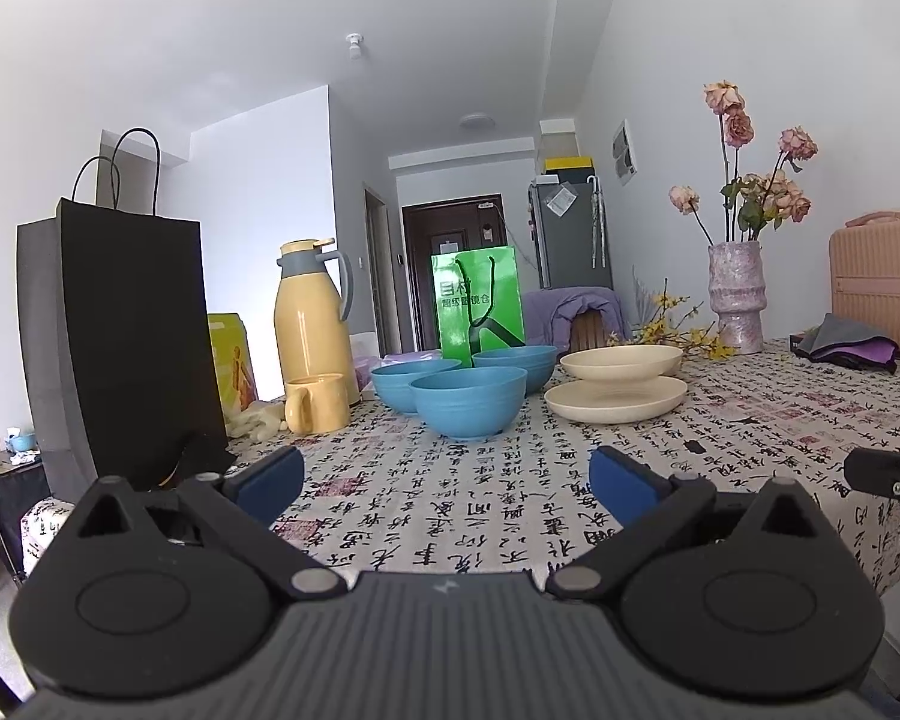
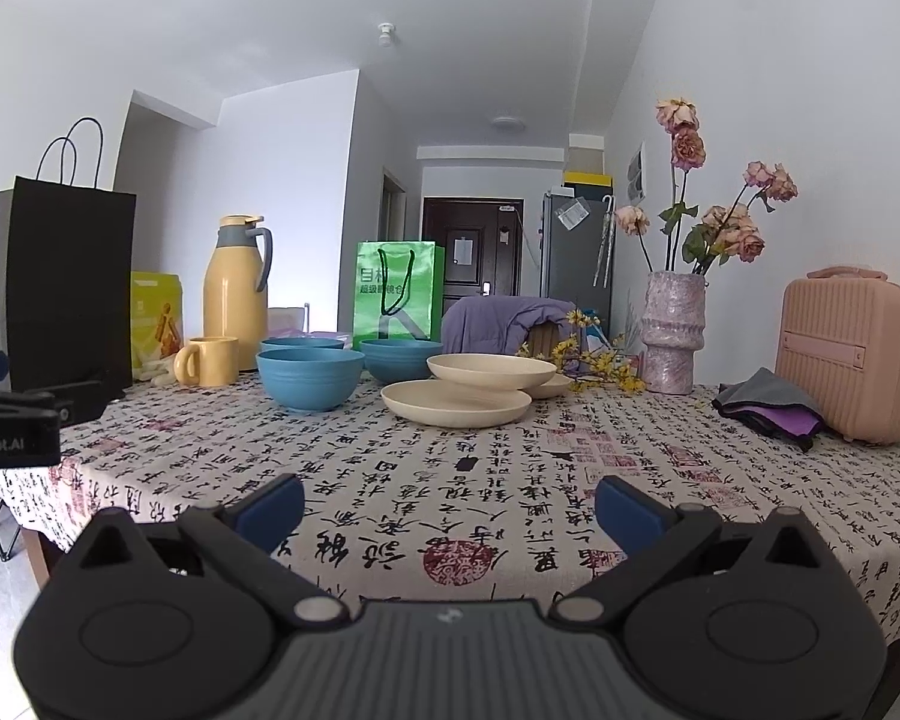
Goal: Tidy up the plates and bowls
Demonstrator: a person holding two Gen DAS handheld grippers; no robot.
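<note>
The bowls [image 1: 468,396] sit dead ahead of the left gripper [image 1: 447,483], well beyond its tips — three of them, clustered, the nearest just left of the plates [image 1: 615,399]. From the right gripper [image 2: 450,507] the plates [image 2: 456,402] lie straight ahead, bowls [image 2: 309,378] off to the left. Both grippers hang low and level over the table [image 2: 570,480], jaws wide apart, holding nothing. Judging by this, each takes what it faces.
</note>
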